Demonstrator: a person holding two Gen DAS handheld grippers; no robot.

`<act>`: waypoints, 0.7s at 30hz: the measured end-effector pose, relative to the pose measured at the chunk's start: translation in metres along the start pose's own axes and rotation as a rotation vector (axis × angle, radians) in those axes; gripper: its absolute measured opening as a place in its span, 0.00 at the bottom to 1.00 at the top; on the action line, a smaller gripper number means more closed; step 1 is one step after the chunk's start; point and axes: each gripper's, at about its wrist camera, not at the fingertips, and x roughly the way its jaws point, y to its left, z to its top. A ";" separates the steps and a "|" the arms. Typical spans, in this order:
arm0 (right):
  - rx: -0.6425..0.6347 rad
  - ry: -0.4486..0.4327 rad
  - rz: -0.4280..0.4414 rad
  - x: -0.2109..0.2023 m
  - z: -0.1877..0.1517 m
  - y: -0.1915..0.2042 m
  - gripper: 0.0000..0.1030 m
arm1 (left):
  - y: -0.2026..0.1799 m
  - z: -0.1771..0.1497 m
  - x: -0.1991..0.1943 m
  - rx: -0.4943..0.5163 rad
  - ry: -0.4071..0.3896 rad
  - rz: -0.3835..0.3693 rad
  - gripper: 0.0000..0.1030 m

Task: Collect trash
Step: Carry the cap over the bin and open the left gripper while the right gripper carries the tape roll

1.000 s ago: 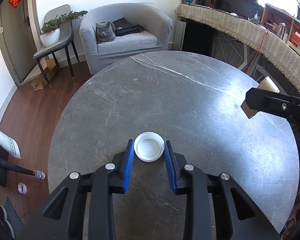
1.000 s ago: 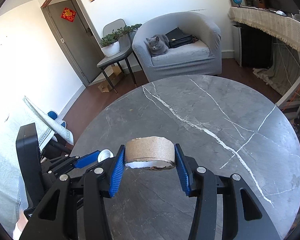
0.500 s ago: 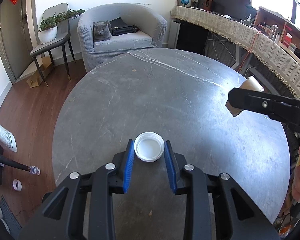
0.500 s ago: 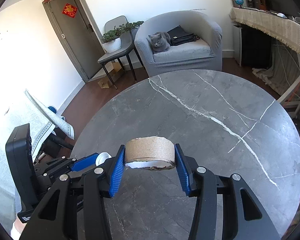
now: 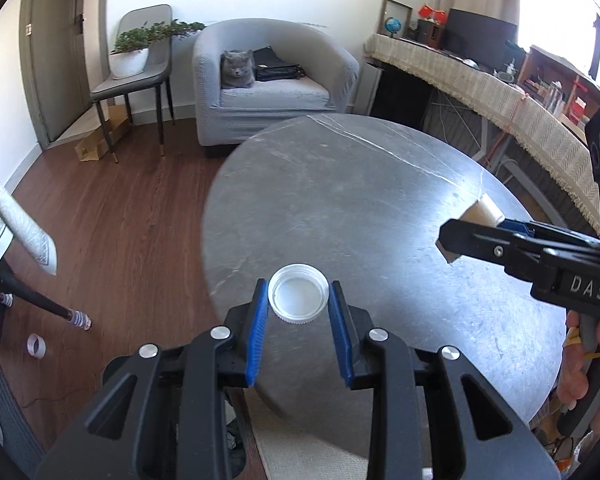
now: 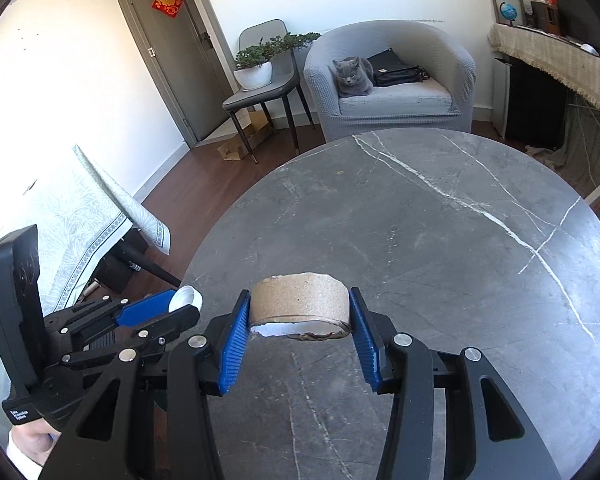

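My left gripper (image 5: 299, 300) is shut on a white plastic lid (image 5: 299, 298), held above the near left edge of the round grey marble table (image 5: 360, 208). My right gripper (image 6: 300, 312) is shut on a short brown cardboard tape core (image 6: 300, 305), its torn white inner edge showing underneath. In the left wrist view the right gripper (image 5: 460, 224) comes in from the right with the cardboard core (image 5: 482, 214) in it. The right wrist view shows the left gripper (image 6: 172, 306) low at the left with the lid (image 6: 186, 298).
A grey armchair (image 5: 268, 84) with a grey cat (image 5: 238, 70) and a black bag stands beyond the table. A chair with a potted plant (image 5: 134, 50) is to its left. Wooden floor (image 5: 120, 220) lies left of the table, with a small tape ring (image 5: 36, 346).
Both grippers have moved back and to the left with their loads; the table now sits further right in both views and more floor shows on the left.
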 end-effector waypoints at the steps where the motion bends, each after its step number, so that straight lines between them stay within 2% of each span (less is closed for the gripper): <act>1: -0.009 0.000 0.001 0.001 -0.001 0.005 0.47 | 0.007 -0.002 -0.004 -0.008 -0.002 0.009 0.31; 10: -0.056 -0.012 0.031 0.006 0.004 0.037 0.47 | 0.054 -0.017 -0.025 -0.040 0.013 0.086 0.32; 16: -0.089 -0.011 0.057 0.015 0.009 0.063 0.47 | 0.081 -0.036 -0.020 -0.058 0.076 0.114 0.32; 21: -0.104 -0.001 0.079 0.025 0.011 0.083 0.47 | 0.101 -0.051 -0.015 -0.106 0.122 0.107 0.32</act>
